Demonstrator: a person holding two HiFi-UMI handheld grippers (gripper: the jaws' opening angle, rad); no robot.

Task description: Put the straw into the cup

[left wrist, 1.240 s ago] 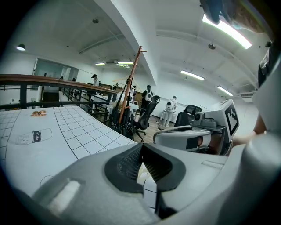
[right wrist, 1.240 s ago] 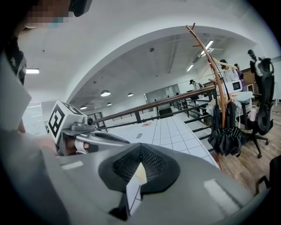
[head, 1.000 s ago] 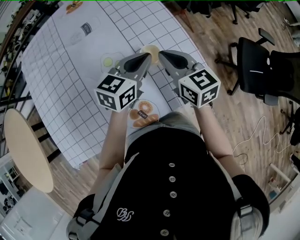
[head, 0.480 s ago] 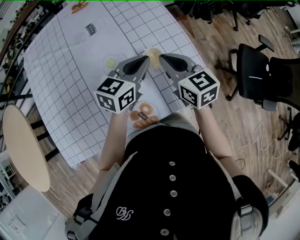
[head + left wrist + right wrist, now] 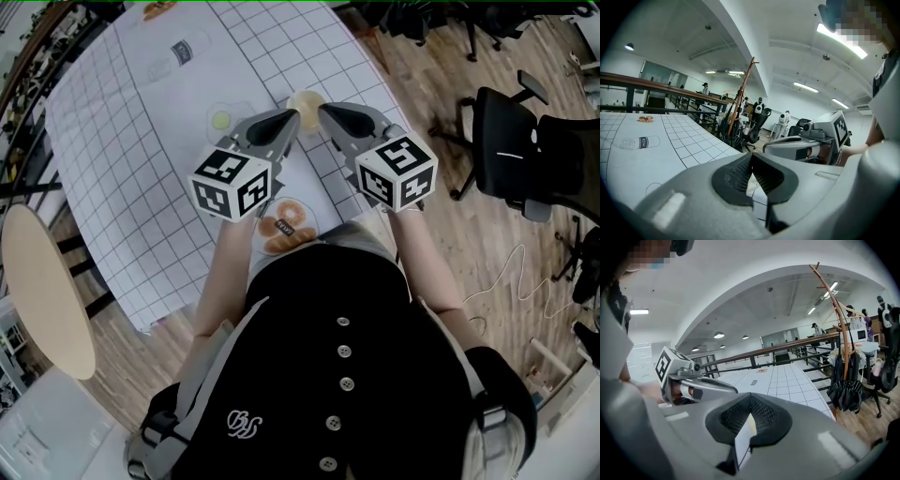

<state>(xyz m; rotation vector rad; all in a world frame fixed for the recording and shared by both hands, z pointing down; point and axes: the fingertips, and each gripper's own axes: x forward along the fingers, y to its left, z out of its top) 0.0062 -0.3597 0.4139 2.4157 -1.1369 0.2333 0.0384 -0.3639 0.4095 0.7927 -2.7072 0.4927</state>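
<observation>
A tan round cup [image 5: 302,100] stands on the white gridded tablecloth [image 5: 122,169], just beyond the tips of both grippers. My left gripper [image 5: 289,117] [image 5: 751,157] points at the cup from the left, its ribbed pads meeting at the tip with nothing between them. My right gripper [image 5: 324,110] [image 5: 751,400] points in from the right, also shut and empty; a pale sliver shows in the gap below its pads. The two tips are close together but apart. No straw shows in any view.
Printed pictures lie flat on the cloth: a milk bottle [image 5: 180,52], an egg [image 5: 221,119] and donuts [image 5: 286,223]. A round wooden table [image 5: 42,291] stands at the left, a black office chair [image 5: 520,141] at the right, a coat rack with umbrellas [image 5: 846,366] past the table's edge.
Hardly anything: the head view has shifted slightly, and both grippers stay side by side, shut, in front of the cup.
</observation>
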